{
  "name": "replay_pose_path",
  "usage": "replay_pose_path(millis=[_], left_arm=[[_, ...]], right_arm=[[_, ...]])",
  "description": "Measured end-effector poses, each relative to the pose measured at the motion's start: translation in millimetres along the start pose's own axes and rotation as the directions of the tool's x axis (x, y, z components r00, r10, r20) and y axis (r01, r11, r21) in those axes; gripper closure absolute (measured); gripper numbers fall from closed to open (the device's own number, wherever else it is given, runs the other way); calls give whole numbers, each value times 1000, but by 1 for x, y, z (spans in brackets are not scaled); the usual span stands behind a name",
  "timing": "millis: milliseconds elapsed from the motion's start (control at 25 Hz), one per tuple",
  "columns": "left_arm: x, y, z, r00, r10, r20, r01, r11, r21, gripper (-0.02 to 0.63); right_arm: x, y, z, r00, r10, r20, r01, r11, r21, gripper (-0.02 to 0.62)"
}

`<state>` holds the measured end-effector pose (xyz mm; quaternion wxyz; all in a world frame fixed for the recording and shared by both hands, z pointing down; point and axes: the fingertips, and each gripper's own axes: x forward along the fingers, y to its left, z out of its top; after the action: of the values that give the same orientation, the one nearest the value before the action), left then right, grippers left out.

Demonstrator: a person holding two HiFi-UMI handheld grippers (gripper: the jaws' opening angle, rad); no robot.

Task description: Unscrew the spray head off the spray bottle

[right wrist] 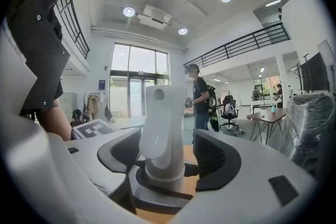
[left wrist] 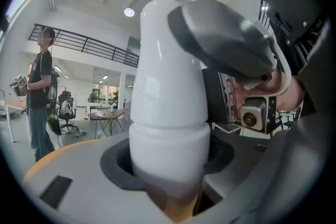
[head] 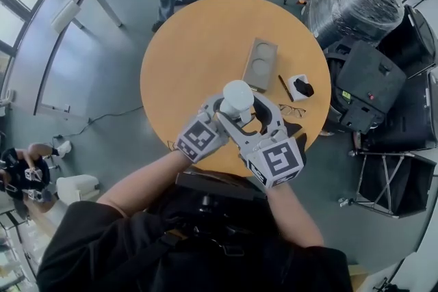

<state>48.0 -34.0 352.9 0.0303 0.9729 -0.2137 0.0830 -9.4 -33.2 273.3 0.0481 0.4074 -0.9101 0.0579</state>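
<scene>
White and opaque, the spray bottle sat upright over the near part of the round wooden table, with both tongs meeting on it; whether its base rested on the wood could not be told. The left gripper was clamped round the bottle's lower part, its dark pads hugging the plastic just under the collar. The right gripper had its jaws either side of the spray head, but a sliver of tabletop showed between the head and one pad, so it looked parted and not yet biting. To do this step well, the right jaws would probably need to close squarely on the head above the collar, then turn about the bottle's own axis while the left held firm; a skewed grip could slip on the smooth plastic. The bottle's contents could not be seen through its wall. Further back lay a grey tray whose two round wells looked empty, and near it a small white box with something dark inside.
</scene>
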Motion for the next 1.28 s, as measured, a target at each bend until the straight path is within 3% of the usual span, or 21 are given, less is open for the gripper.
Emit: replay_pose_path(millis=[160,240,400,640,880,1040,1280], left_arm=[[5,-7,-4,1000,-18,-4,19,1000,13,319],[4,-11,-4,999,-49,4,49,999,15,319],[-2,-24,1,985,-168,41,166,985,35,319],[-16,-54,7,915,-399,57,396,916,60,319],[-28,-63,7,865,-500,39,498,866,56,319],[-30,-65,3,868,-495,32,493,868,58,319],[-30,-62,-7,882,-470,34,468,882,52,318]], right_arm=[[1,-3,-4,1000,0,-2,0,1000,-20,314],[1,1,-2,999,43,12,-42,998,-38,347],[-6,14,3,986,166,37,-163,985,-60,347],[-23,36,10,927,373,37,-368,924,-101,351],[-29,43,24,880,463,104,-454,886,-95,353],[-35,49,33,865,488,119,-474,871,-127,353],[-42,45,57,871,462,166,-443,885,-141,353]])
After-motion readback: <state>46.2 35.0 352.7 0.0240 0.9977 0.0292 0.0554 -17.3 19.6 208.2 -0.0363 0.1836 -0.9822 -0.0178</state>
